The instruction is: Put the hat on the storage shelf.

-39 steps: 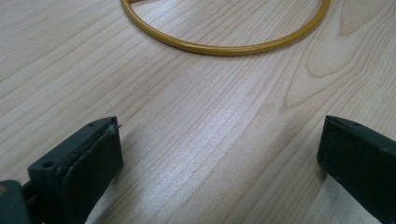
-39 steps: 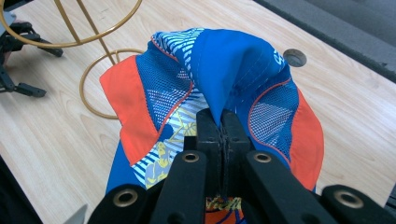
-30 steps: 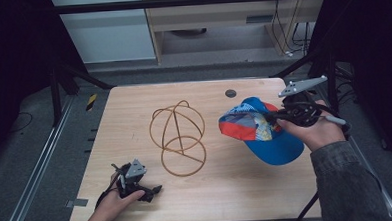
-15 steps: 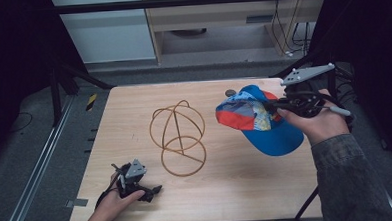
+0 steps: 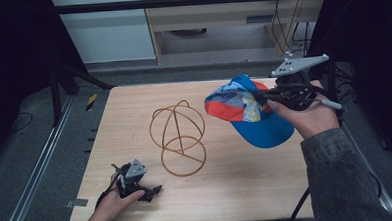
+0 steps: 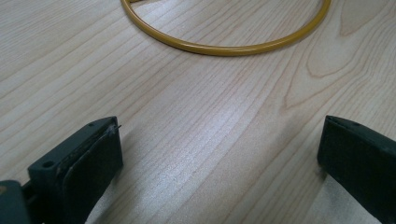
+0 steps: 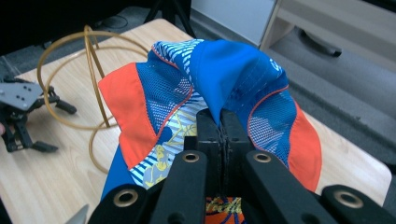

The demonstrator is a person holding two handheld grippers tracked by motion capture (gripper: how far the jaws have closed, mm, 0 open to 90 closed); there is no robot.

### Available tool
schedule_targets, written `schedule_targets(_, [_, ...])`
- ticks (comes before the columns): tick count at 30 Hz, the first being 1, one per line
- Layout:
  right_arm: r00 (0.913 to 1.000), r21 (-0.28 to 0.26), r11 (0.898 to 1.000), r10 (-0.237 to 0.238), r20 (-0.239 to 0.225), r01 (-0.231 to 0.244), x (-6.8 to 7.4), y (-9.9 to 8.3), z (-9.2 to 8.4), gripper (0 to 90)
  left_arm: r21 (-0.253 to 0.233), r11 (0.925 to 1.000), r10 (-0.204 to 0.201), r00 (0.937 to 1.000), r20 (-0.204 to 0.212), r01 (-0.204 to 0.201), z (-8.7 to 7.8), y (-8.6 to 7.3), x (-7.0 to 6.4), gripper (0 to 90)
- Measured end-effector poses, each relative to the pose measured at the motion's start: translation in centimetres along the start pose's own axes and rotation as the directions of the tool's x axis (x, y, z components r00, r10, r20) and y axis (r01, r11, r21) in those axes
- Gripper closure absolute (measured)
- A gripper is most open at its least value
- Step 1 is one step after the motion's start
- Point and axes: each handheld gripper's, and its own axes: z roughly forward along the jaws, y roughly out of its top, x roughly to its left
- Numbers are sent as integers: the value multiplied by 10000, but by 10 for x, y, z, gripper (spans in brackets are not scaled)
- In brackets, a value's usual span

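Note:
A blue and orange patterned cap (image 5: 244, 106) hangs above the right side of the wooden table (image 5: 267, 187), its brim drooping toward me. My right gripper (image 5: 263, 96) is shut on it; in the right gripper view the jaws (image 7: 222, 126) pinch a fold of the cap's (image 7: 233, 70) blue crown fabric. A golden wire hat stand (image 5: 177, 136) sits upright at mid-table, left of the cap. My left gripper (image 5: 150, 190) rests on the table's front left, open, with bare wood between its fingers (image 6: 93, 154) and the stand's base ring (image 6: 224, 48) just ahead.
The stand (image 7: 91, 51) and the left gripper (image 7: 56, 127) lie beyond the cap in the right gripper view. A cabinet and cables stand behind the table. A metal rail (image 5: 36, 172) runs along the left. Striped tape (image 5: 91, 101) marks the floor.
My right gripper has lifted the cap higher off the table and carried it slightly away from me. The left gripper and the wire stand have stayed put.

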Motion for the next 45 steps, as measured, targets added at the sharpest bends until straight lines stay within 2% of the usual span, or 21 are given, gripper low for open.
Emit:
schedule_targets(6, [9996,-351,9991,-248,-116,244,8,20,8,891,-4,10000,-3,10000,-2,3,0,0,0,0])
schedule_targets(14, [9981,-738,9961,-514,-342,488,21,46,30,890,-4,10000,-2,10000,0,2,0,0,0,0])
schedule_targets(18, [9972,-927,9946,-513,-543,461,29,56,42,890,-6,10000,6,10000,-12,-6,0,0,0,0])
schedule_targets(28, [9907,-946,9930,-812,-1095,709,50,72,70,890,-5,10000,7,10000,-12,-7,0,0,0,0])
schedule_targets(34, [9831,-841,9915,-1107,-1461,992,65,81,84,890,0,10000,15,10000,-13,-15,0,0,0,0])
schedule_targets(45, [9759,-634,9925,-1146,-1856,1044,78,91,116,890,-28,10000,-16,10000,-8,16,0,0,0,0])
